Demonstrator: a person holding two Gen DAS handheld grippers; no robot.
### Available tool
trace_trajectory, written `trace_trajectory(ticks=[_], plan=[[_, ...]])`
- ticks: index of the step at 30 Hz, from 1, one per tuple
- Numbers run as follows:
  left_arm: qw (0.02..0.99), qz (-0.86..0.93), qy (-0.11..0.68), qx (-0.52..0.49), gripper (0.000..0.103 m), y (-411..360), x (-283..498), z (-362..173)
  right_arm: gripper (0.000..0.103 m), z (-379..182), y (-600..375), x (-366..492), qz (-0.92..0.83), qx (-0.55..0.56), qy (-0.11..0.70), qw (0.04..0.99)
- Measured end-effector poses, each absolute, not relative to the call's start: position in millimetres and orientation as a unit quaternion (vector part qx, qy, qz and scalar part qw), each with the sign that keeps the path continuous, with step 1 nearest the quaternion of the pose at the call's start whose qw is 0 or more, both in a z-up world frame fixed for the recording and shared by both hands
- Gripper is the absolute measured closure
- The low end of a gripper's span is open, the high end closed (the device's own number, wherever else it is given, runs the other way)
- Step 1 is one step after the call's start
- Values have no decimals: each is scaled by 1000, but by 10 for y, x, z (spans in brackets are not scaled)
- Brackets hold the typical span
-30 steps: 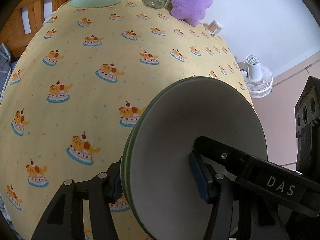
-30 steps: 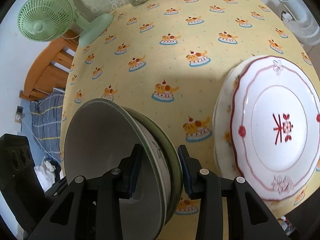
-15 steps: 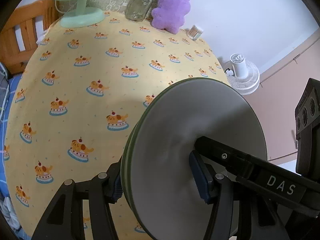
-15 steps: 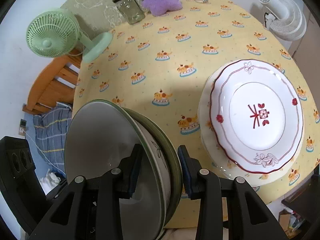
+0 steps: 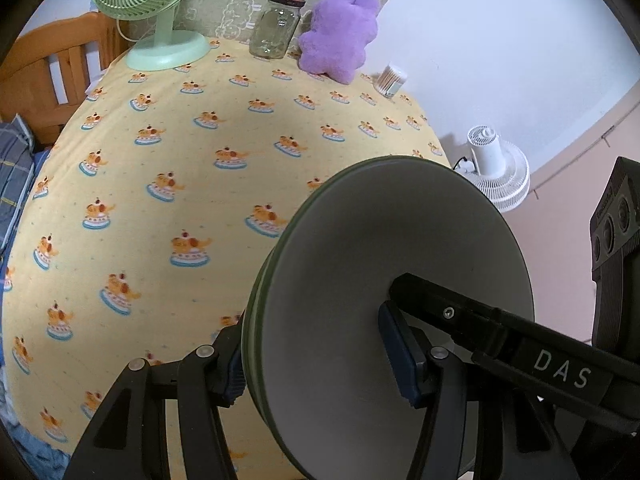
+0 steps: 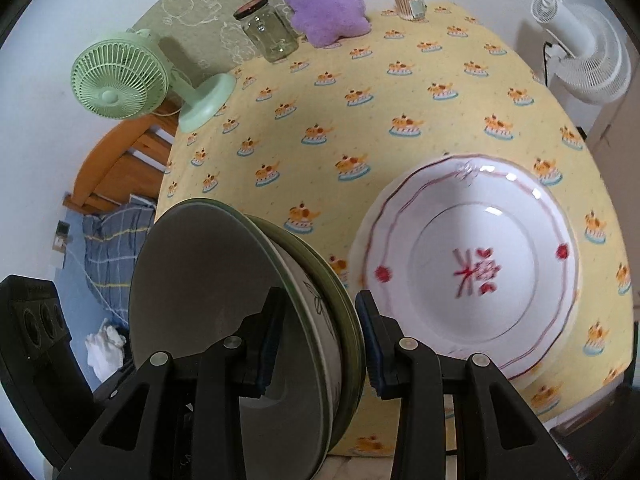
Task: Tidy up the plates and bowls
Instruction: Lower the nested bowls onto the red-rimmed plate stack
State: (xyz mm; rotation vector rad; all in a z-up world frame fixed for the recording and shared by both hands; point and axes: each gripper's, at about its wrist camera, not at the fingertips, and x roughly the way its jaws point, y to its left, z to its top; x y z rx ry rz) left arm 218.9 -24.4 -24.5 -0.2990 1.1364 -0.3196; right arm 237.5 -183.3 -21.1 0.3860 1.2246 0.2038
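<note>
A yellow tablecloth (image 5: pixel 168 152) lies bare across its middle; a green fan (image 5: pixel 160 8), jar (image 5: pixel 276 26) and purple plush (image 5: pixel 338 32) line the far edge. Both the left gripper (image 5: pixel 316 364) and right gripper (image 6: pixel 320 340) clench the green-rimmed bowls (image 6: pixel 224 320), held on edge above the near edge. Only the right wrist view shows the red-patterned plate (image 6: pixel 472 268) near the table's right edge.

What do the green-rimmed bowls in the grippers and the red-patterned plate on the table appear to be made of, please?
Green-rimmed bowls: probably glazed ceramic or stoneware, with a smooth grey inside, soft sheen and thick rim; melamine cannot be ruled out. Red-patterned plate: likely glossy glazed porcelain, given its bright window glints and printed red decoration.
</note>
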Motion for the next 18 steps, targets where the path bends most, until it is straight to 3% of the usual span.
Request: trace_trajectory(ticks=[18], plan=[[828,-127,521,-164,45,-996,2165,-231,63,-169,-2596,2486,121,152,570,798]])
